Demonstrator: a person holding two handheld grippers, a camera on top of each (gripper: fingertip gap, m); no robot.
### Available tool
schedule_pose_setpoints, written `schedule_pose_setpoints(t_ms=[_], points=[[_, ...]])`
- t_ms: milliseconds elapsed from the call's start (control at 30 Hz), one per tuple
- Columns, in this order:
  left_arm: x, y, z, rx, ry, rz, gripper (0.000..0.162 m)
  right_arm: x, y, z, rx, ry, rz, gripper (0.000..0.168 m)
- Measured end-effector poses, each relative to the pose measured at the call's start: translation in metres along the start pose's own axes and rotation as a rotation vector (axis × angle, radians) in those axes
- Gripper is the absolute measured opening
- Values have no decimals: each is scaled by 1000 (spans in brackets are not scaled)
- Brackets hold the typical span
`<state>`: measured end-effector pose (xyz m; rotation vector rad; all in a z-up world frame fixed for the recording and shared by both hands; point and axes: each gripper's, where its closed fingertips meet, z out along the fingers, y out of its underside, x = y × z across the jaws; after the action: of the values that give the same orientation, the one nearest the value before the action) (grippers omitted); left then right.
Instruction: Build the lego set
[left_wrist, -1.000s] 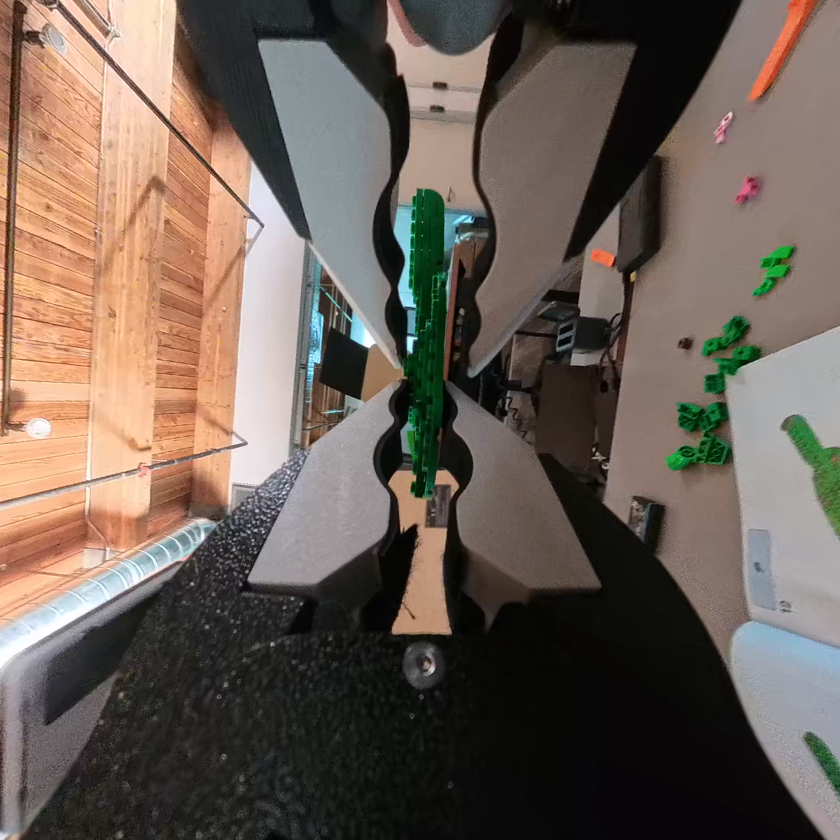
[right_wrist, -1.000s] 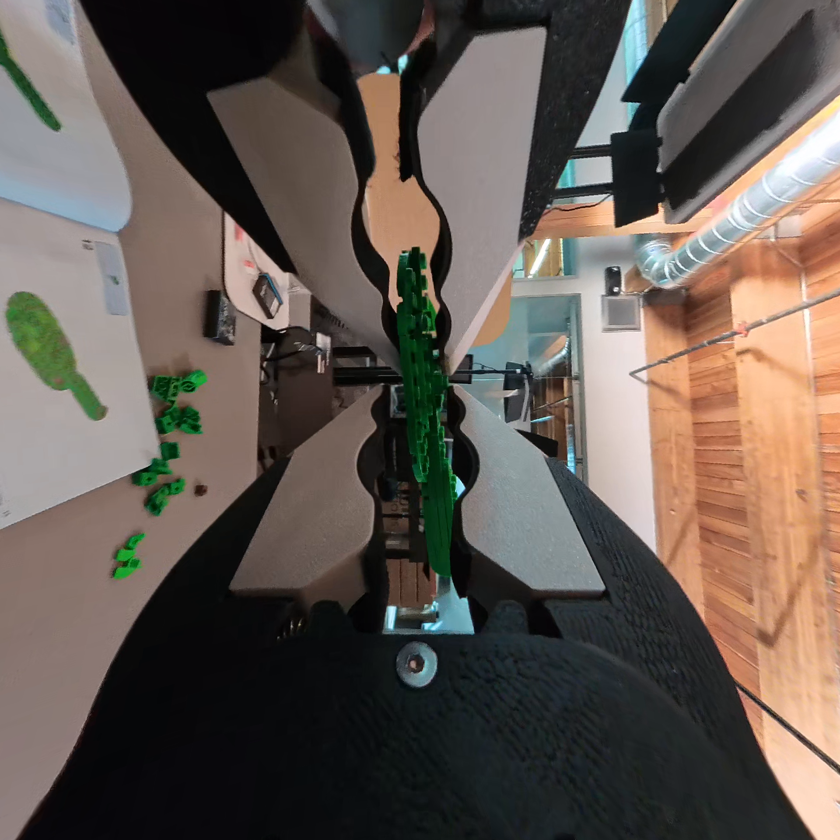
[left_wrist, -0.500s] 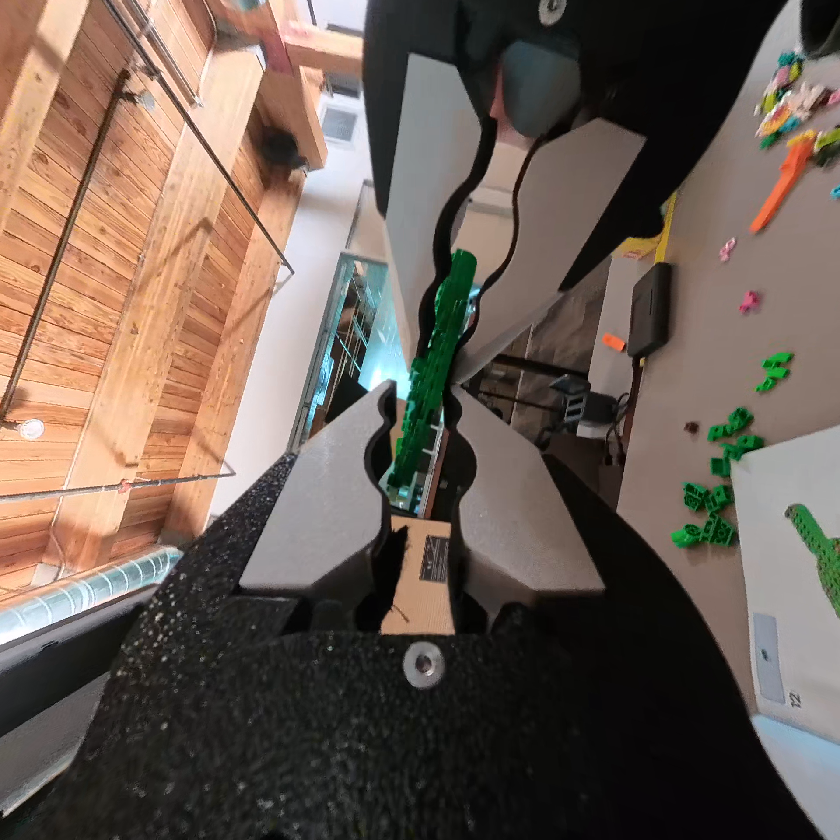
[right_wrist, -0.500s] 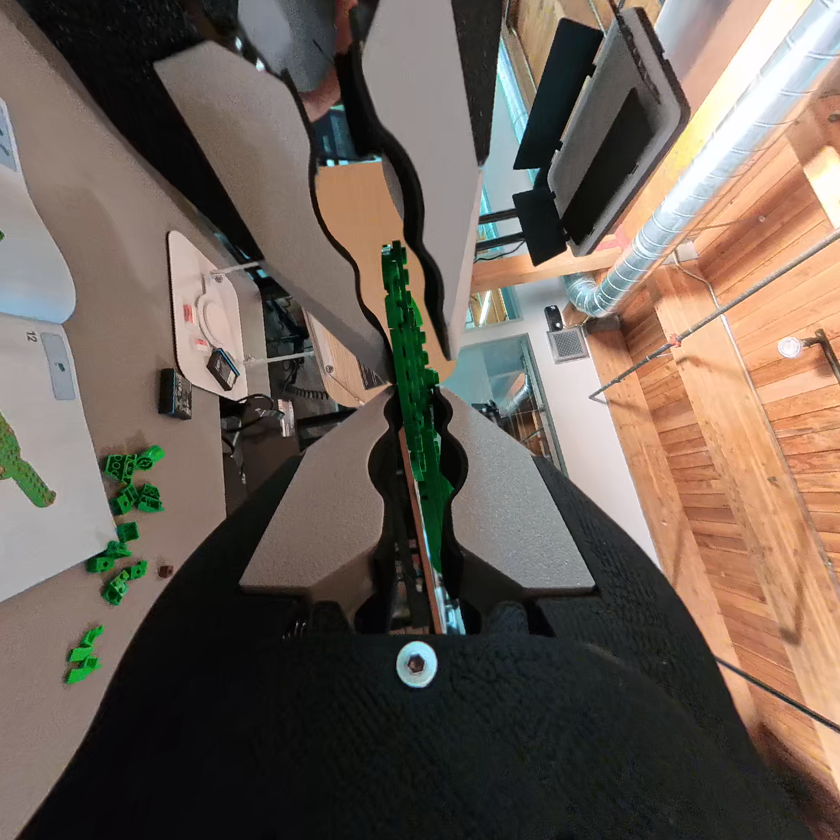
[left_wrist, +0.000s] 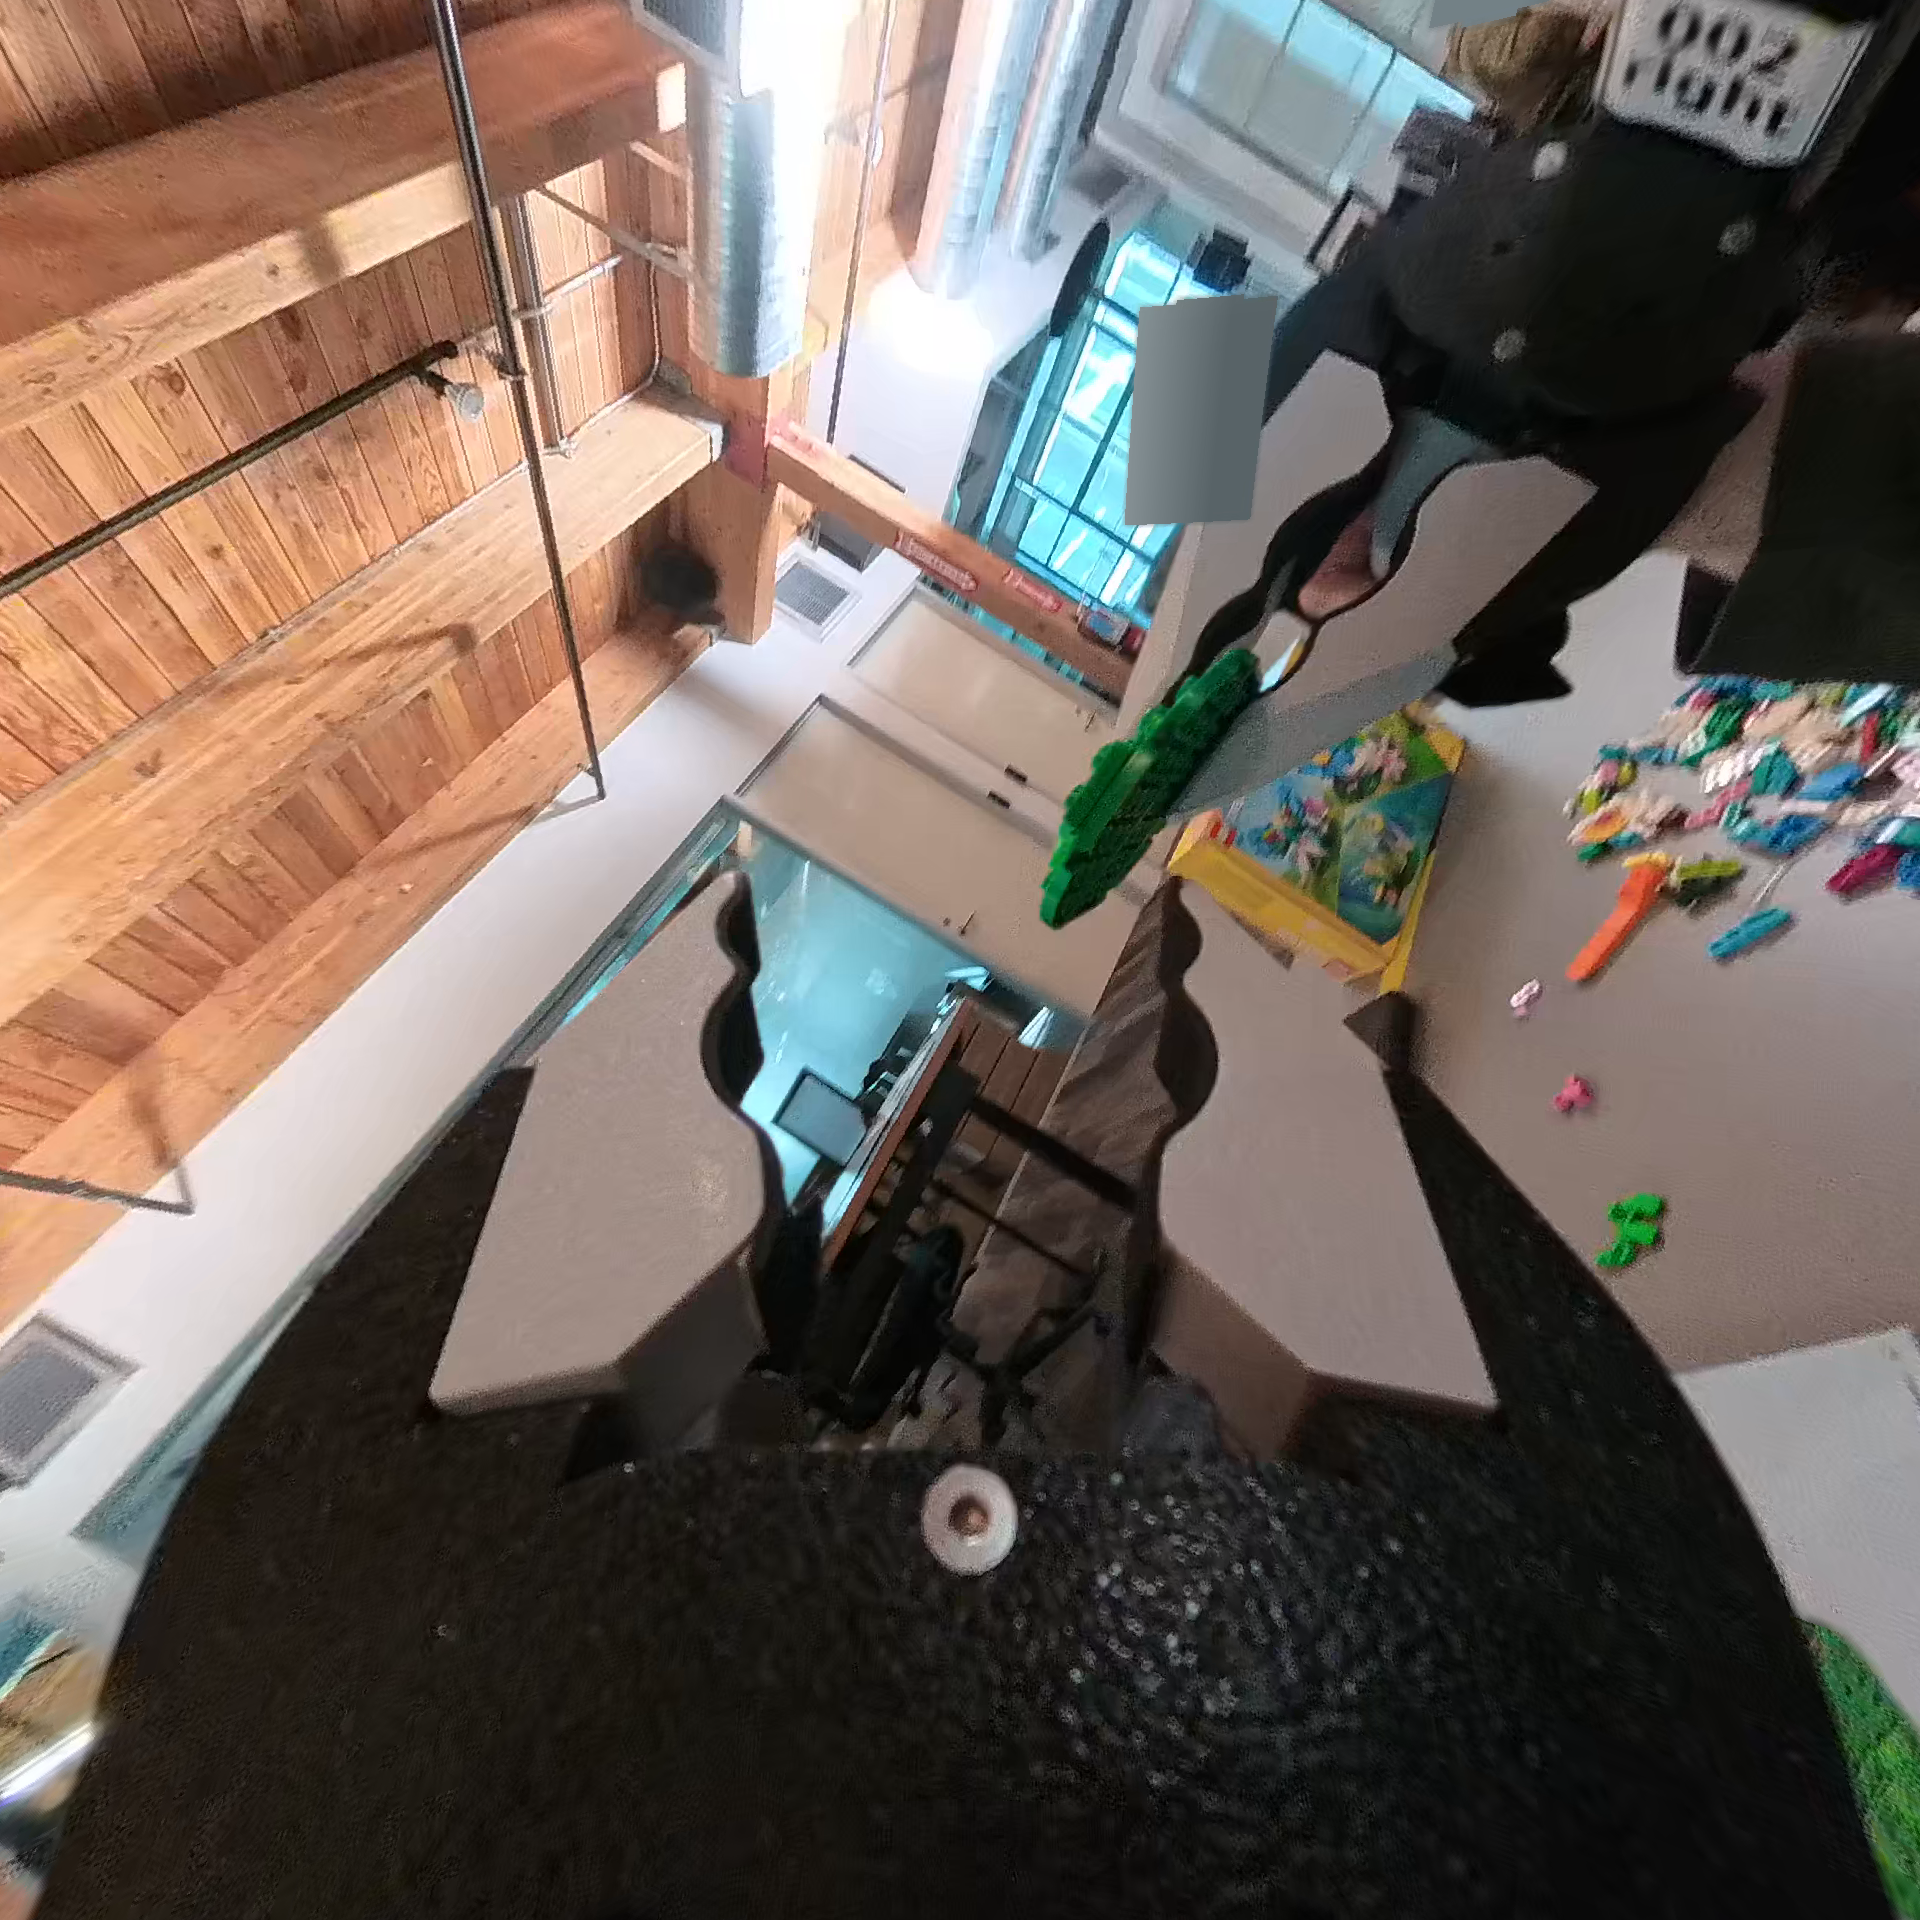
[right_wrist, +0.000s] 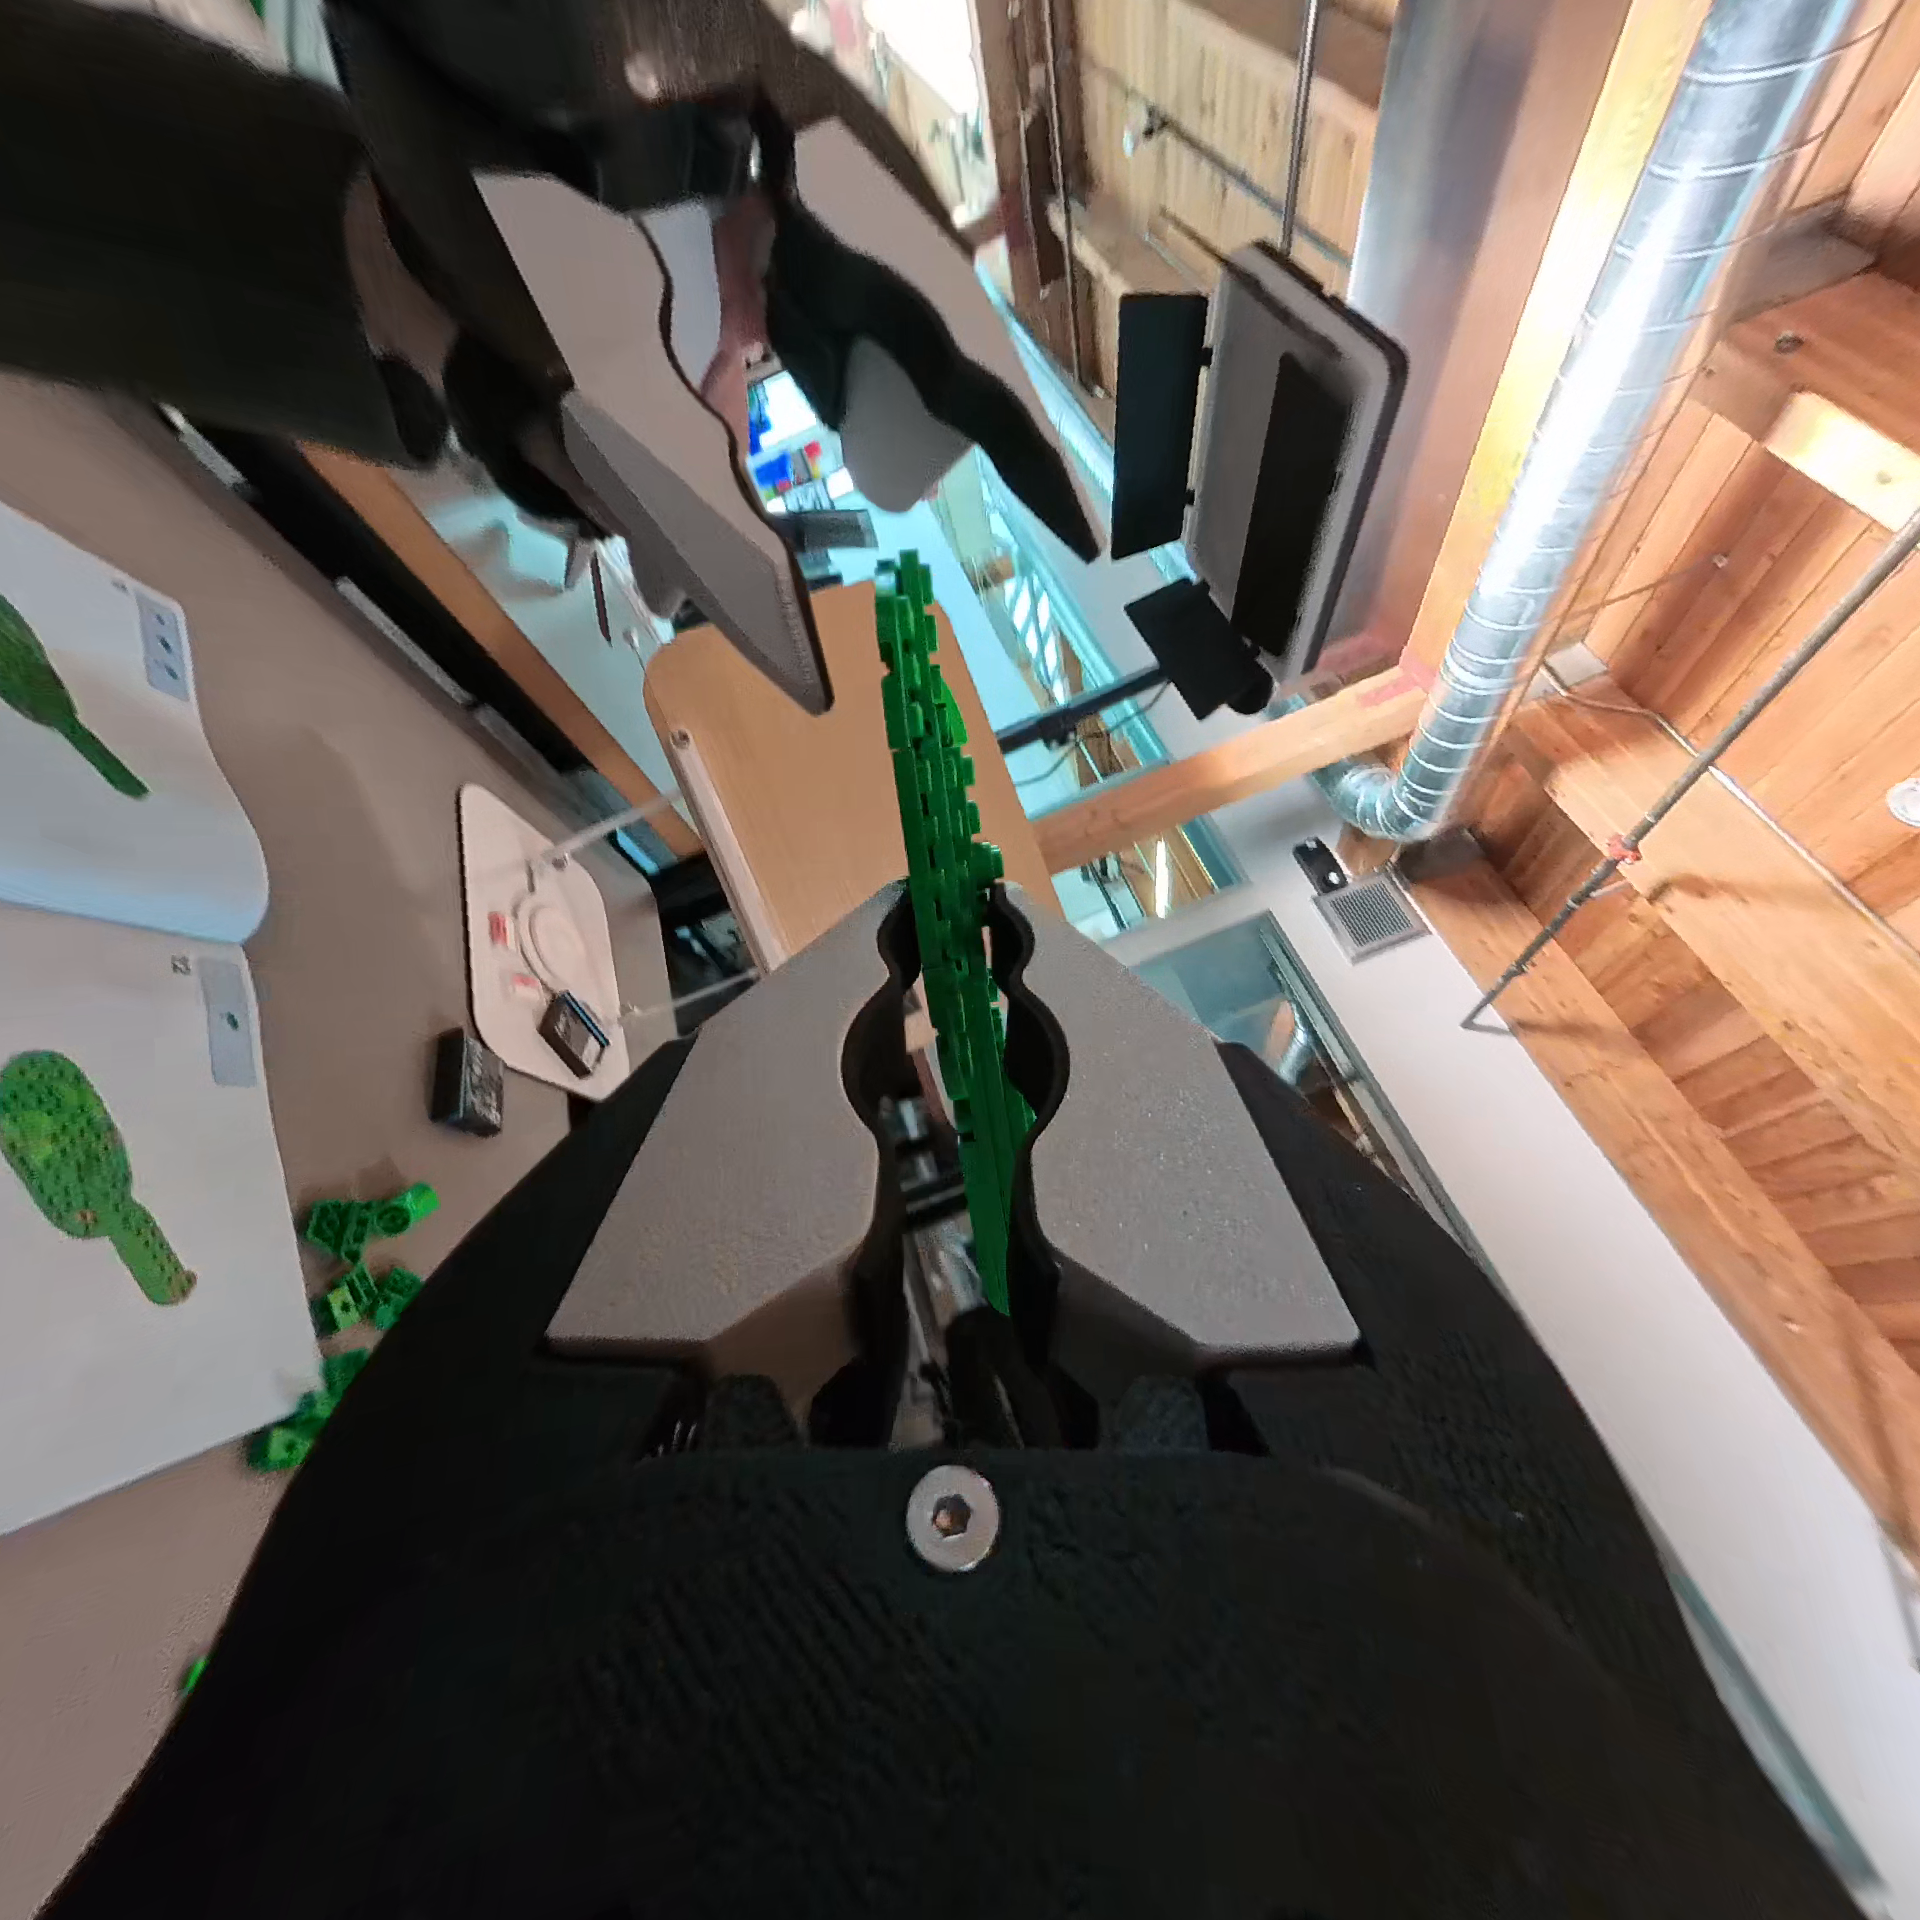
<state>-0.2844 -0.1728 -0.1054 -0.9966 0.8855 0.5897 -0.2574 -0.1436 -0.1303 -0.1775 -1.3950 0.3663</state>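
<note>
Holding the flat green lego plate assembly (right_wrist: 940, 935) clamped in the right gripper (right_wrist: 951, 914) with the left gripper (left_wrist: 951, 925) spread wide and empty, looks early on, loose green bricks (right_wrist: 358, 1257) still unused on the table (right_wrist: 353, 748).

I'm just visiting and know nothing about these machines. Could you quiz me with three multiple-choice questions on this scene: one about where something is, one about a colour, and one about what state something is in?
1. Where is the green lego plate assembly?
A. lying on the table
B. between the right gripper's fingers
C. inside the lego box

2. What colour is the long loose tool on the table?
A. orange
B. blue
C. white

3. How does the left gripper stand?
A. shut on the assembly
B. shut on nothing
C. open, holding nothing

Answers:
1 B: the right gripper pinches the assembly edge-on.
2 A: it lies beside the multicoloured brick pile.
3 C: a wide gap shows between its fingers.
</note>
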Motion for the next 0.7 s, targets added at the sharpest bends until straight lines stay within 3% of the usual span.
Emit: schedule_pose_setpoints(t_ms=[233,300,467,700], points=[[17,-20,10,191,105,-145,63,3,-10,-12,89,-14,57,10],[20,-22,9,248,129,-137,52,1,-11,-12,75,-24,45,11],[27,-14,9,236,165,-96,45,-3,-21,-16,55,-48,16,11],[30,-35,2,329,147,-39,27,-5,-29,-25,68,-73,32,10]])
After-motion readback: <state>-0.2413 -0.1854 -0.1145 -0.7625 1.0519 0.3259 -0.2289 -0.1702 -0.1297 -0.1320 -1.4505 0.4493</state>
